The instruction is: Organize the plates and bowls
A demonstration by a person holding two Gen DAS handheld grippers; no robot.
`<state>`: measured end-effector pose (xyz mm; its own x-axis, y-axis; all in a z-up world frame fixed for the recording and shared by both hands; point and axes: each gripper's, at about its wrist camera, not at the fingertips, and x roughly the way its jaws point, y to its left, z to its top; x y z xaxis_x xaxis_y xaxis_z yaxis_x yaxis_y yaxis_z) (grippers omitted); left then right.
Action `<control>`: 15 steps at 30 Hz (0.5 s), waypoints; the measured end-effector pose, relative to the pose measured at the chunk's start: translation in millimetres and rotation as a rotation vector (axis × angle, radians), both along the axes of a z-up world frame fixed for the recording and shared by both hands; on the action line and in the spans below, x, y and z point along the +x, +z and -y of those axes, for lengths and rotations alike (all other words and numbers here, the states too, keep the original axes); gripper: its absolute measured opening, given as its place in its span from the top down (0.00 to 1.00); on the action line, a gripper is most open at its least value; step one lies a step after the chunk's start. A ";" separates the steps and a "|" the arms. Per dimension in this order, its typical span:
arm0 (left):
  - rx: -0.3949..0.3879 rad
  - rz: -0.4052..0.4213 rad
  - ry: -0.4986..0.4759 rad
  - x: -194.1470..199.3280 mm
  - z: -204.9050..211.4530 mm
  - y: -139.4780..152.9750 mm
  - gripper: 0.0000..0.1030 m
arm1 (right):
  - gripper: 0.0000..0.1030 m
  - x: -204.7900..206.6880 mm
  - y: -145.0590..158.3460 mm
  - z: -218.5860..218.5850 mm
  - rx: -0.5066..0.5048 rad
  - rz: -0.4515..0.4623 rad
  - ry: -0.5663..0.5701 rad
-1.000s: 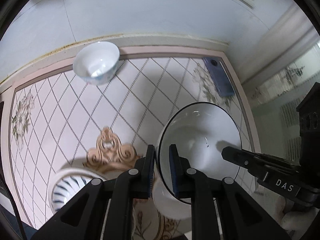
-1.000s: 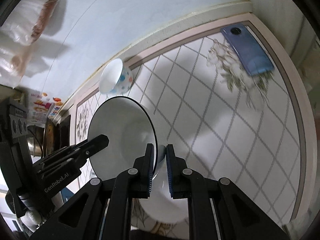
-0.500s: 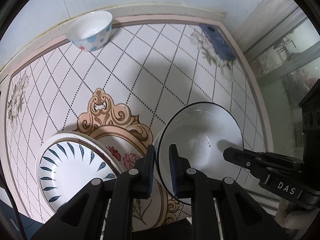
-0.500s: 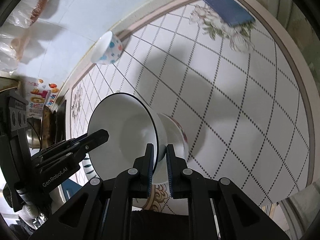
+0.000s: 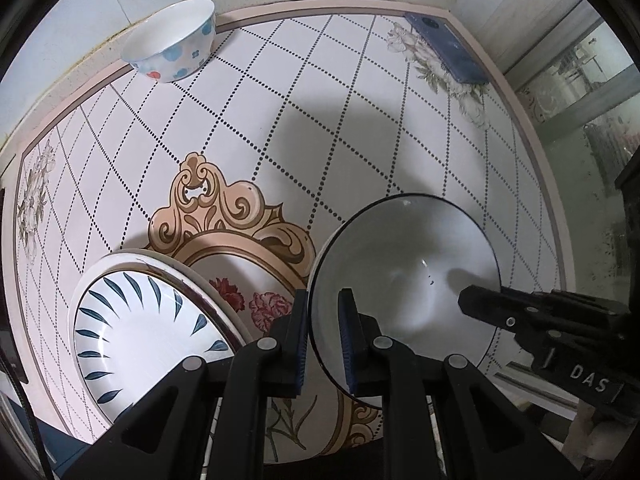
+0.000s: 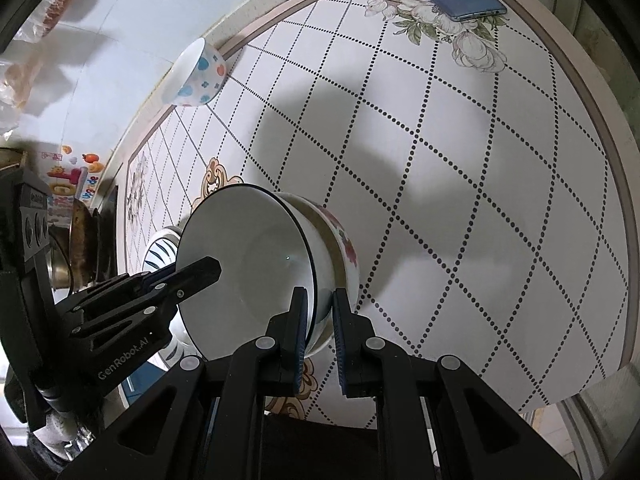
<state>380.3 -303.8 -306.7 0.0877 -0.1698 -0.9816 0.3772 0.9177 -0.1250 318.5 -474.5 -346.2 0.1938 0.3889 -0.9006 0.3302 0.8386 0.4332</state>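
Tools "GenRobot.AI" (left tool [image 5: 323, 334]) and "DAS" (right tool [image 6: 320, 334]) both clamp bowl [image 5: 404, 280] rim.

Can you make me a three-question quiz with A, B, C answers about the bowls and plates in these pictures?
1. Where is the small white bowl with blue and red spots?
A. At the far edge of the table by the wall
B. Stacked on the plate
C. Inside a gripper

2. What colour is the thin line round the rim of the big white bowl that is being held?
A. Red
B. Dark blue-black
C. Gold

3. How is the big bowl held?
A. By nobody
B. By the left gripper only
C. By both, the left gripper and the right gripper, each clamped on the rim

Answers:
1. A: it sits alone against the wall edge.
2. B: a dark line rings the rim.
3. C: each wrist view shows its own fingers pinching the rim and the other gripper across the bowl.
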 end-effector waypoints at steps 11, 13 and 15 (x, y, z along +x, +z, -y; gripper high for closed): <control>0.023 -0.017 0.004 -1.9 -0.1 -10.6 0.88 | 0.83 8.1 1.4 -0.6 -0.017 -0.008 0.021; 0.025 -0.025 0.004 -2.5 0.3 -12.8 0.88 | 0.83 9.7 2.4 0.1 -0.019 -0.012 0.015; 0.024 -0.030 0.005 -3.0 0.5 -13.5 0.88 | 0.81 10.0 3.3 1.3 -0.023 -0.013 0.008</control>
<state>377.3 -304.3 -320.2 0.0593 -0.1462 -0.9875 0.3690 0.9224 -0.1144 328.6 -475.8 -342.9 0.1789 0.3693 -0.9119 0.3293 0.8510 0.4092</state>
